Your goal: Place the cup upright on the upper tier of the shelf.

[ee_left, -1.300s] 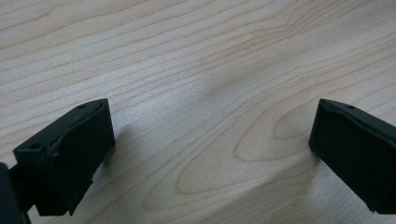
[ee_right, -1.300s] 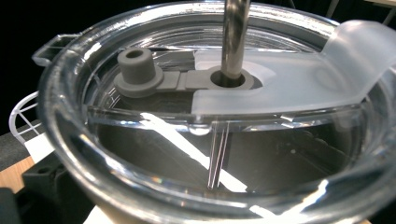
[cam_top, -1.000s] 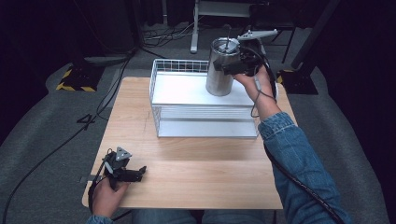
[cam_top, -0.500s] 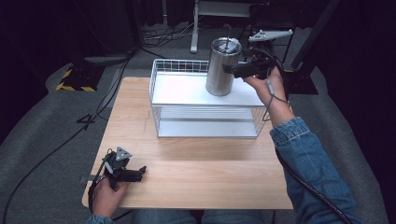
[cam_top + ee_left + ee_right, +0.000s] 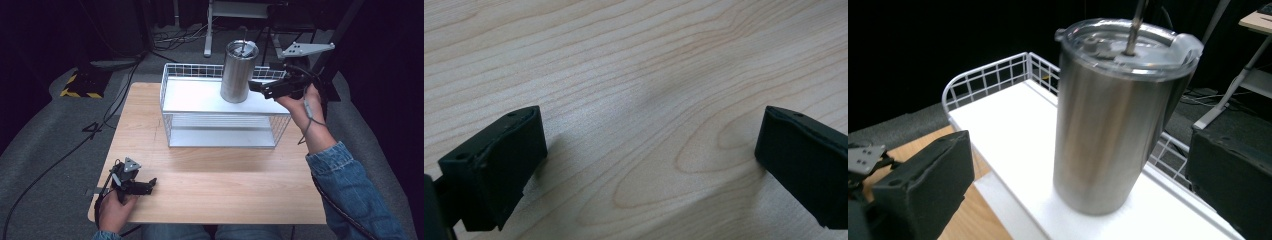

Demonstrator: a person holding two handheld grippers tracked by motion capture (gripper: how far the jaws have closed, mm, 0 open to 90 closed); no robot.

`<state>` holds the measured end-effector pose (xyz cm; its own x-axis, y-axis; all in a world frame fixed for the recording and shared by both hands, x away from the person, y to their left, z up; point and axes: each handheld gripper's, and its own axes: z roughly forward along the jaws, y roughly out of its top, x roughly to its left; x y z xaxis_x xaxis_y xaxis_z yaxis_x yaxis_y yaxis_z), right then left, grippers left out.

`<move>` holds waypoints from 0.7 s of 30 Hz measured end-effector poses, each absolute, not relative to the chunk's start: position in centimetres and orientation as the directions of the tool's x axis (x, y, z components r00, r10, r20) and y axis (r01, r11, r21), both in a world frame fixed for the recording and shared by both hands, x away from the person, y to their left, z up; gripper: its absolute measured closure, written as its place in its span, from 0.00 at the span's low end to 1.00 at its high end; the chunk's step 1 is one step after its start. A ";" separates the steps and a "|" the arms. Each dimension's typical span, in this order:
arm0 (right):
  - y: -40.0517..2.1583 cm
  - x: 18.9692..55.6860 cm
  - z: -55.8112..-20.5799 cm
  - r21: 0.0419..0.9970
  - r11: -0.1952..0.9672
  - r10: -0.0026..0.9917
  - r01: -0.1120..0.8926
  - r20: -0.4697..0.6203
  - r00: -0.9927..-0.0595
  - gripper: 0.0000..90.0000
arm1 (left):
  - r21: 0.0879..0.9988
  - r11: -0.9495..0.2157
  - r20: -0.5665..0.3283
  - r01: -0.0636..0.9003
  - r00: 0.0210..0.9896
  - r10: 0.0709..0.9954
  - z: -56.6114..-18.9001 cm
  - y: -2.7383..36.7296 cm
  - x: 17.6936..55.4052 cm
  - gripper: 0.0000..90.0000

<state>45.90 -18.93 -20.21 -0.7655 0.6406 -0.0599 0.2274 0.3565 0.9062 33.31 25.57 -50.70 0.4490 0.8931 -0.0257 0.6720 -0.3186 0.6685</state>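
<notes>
Nearest the person, at the table's (image 5: pixel 225 195) front left corner, the left gripper (image 5: pixel 142 186) lay low on the bare wood, its jaws spread wide with nothing between them. Farther back, a white wire rack (image 5: pixel 172 117) stood on the table, and a steel tumbler (image 5: pixel 237 72) with a clear lid and straw stood upright on its top shelf. Just right of it, the right gripper (image 5: pixel 256 86) hung released, jaws apart and clear of the tumbler.
</notes>
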 end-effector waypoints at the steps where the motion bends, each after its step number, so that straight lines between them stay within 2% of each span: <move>1: -19.0 45.5 -20.2 0.905 0.361 0.638 0.226 -0.063 -0.767 0.00 | 0.668 -0.319 -0.026 0.672 0.449 0.893 -50.7 25.6 33.3 0.01; 12: -21.3 42.0 -21.5 0.908 0.354 0.625 0.223 -0.052 -0.779 0.00 | 0.668 -0.319 -0.025 0.672 0.449 0.893 -50.7 25.6 33.3 0.01; 21: -23.3 40.4 -22.9 0.896 0.369 0.639 0.246 -0.052 -0.768 0.00 | 0.668 -0.318 -0.029 0.673 0.450 0.892 -50.7 25.5 33.4 0.01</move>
